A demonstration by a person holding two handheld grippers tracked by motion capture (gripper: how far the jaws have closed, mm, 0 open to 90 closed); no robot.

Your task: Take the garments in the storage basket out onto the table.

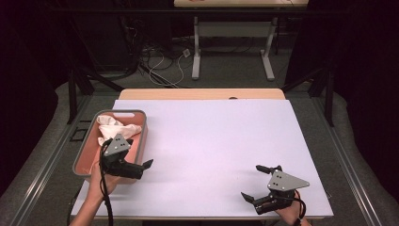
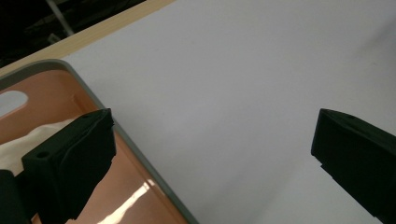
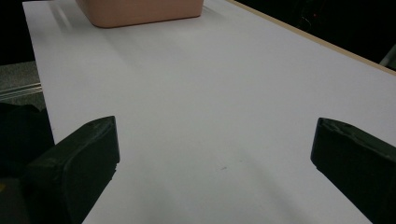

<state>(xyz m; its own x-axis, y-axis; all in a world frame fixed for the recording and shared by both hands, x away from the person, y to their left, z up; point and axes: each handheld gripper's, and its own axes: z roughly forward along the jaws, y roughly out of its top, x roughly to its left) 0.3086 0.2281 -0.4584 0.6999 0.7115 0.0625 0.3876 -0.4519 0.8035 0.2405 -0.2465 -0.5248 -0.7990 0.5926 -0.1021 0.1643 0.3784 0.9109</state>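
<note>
Jaws of the left gripper (image 1: 141,165) spread wide astride the basket (image 1: 141,123) rim, white cloth (image 1: 113,128) just behind; right gripper (image 1: 259,181) equally spread.

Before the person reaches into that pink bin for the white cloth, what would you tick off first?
1. Left tool open: ok, jaws spread wide in the left gripper view.
2. Left tool empty: ok, nothing between its jaws.
3. White cloth in the pink bin: ok, it lies bunched at the far end.
4. Left tool lined up with the cloth: not ok, it straddles the bin's near right rim and points out over the white table cover.
5. Right tool out of the way: ok, open and empty at the table's near right.
6. Cloth free to lift: cannot tell, its underside is hidden.
</note>
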